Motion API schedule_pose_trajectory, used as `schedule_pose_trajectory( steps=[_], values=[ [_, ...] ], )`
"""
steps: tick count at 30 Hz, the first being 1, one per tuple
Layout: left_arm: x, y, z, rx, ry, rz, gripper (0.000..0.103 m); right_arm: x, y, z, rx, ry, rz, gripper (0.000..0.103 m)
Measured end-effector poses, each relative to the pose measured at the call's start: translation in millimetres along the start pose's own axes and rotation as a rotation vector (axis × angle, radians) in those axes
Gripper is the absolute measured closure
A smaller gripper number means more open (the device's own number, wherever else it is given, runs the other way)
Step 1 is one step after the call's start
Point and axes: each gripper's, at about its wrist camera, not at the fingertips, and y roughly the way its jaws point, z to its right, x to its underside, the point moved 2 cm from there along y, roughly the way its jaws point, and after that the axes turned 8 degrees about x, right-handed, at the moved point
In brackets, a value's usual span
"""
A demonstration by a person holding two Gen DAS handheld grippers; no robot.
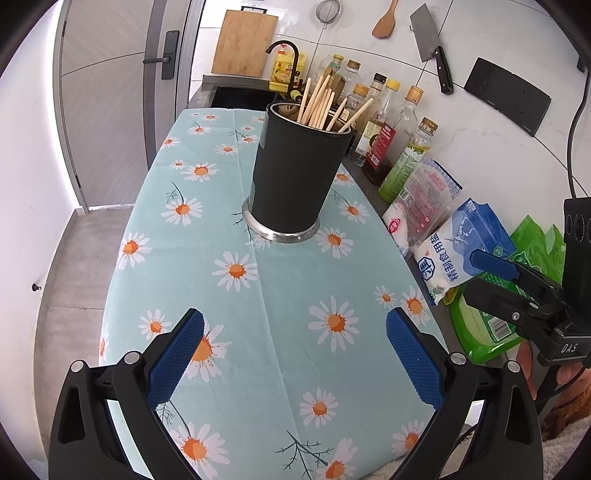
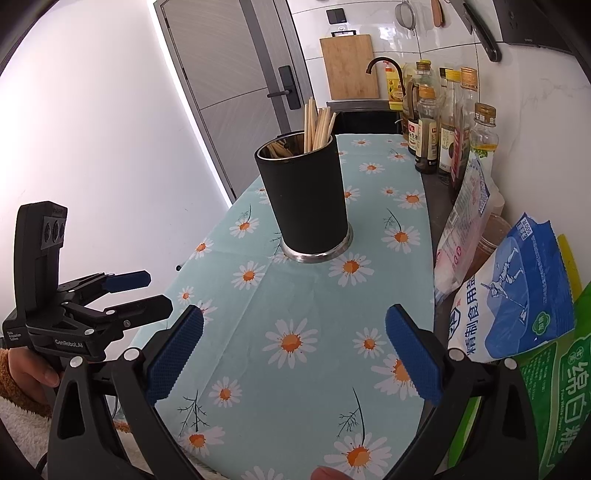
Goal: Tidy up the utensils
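Observation:
A black utensil holder with a steel base stands upright on the daisy-print tablecloth, holding several wooden chopsticks. The right wrist view shows the same holder and chopsticks. My left gripper hovers open over the cloth, well short of the holder, with nothing between its blue pads. My right gripper is likewise open and empty above the cloth. Each gripper shows in the other's view: the right gripper at the right edge, the left gripper at the left.
Oil and sauce bottles line the wall on the right, with bags of salt and sugar nearer me. A sink and dark faucet lie behind the table. A cutting board, cleaver and wooden spatula hang on the wall.

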Motion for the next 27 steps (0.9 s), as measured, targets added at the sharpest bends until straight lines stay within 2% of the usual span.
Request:
schedule_pose_trajectory(
  steps=[27],
  values=[
    [1.6, 0.3, -2.7, -0.003, -0.011, -0.001, 0.007, -1.0, 2.6, -5.6, -0.004, -0.015, -0.007, 0.005]
  ],
)
